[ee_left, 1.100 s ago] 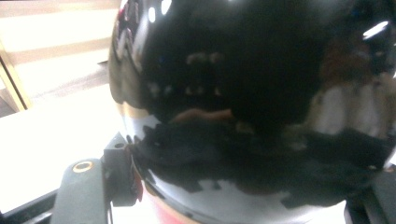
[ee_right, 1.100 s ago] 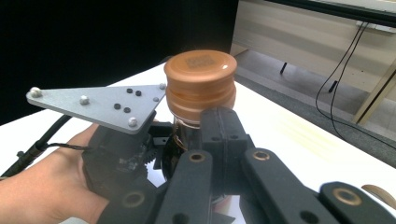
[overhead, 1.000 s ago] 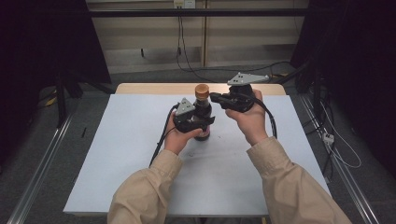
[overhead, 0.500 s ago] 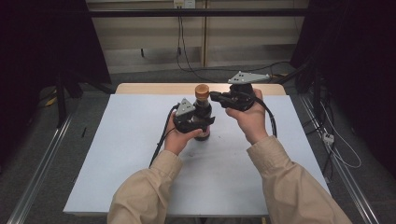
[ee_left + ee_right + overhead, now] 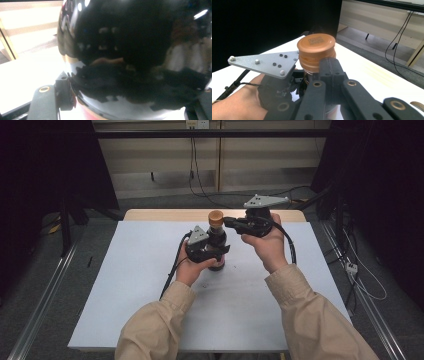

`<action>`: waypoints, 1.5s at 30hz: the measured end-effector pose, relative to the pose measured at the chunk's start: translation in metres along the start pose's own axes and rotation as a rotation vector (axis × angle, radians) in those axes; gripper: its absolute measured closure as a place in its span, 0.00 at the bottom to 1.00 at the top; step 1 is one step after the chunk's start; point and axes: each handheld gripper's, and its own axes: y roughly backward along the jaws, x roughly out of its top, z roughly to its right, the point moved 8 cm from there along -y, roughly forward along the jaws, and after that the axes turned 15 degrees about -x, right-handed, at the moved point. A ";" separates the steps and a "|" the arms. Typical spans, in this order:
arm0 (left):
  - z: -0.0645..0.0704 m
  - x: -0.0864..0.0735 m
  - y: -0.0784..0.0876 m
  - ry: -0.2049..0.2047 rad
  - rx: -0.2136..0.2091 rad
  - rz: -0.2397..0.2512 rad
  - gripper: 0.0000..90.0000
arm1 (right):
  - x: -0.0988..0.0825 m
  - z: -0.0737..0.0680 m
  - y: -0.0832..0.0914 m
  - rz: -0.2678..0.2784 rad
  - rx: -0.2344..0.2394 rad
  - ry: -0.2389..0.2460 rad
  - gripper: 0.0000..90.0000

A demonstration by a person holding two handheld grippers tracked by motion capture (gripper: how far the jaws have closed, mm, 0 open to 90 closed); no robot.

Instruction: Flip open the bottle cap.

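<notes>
- The bottle (image 5: 217, 251) stands upright in the middle of the table (image 5: 125, 285).
- The left gripper (image 5: 212, 254) hugs the bottle's dark body tight.
- The right gripper (image 5: 226, 222) is pinched shut beside the brown cap (image 5: 216, 217).

No legible text, labels or numbers.

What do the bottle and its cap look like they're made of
The bottle looks like dark glass or glossy plastic: its black surface mirrors lights and the room. Its cap looks like wood or wood-toned plastic: matte brown, ridged sides, with a square mark on the flat top.
</notes>
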 end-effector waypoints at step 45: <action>-0.001 -0.001 0.000 0.002 0.003 0.013 0.33 | 0.011 -0.004 0.001 0.017 0.018 0.007 1.00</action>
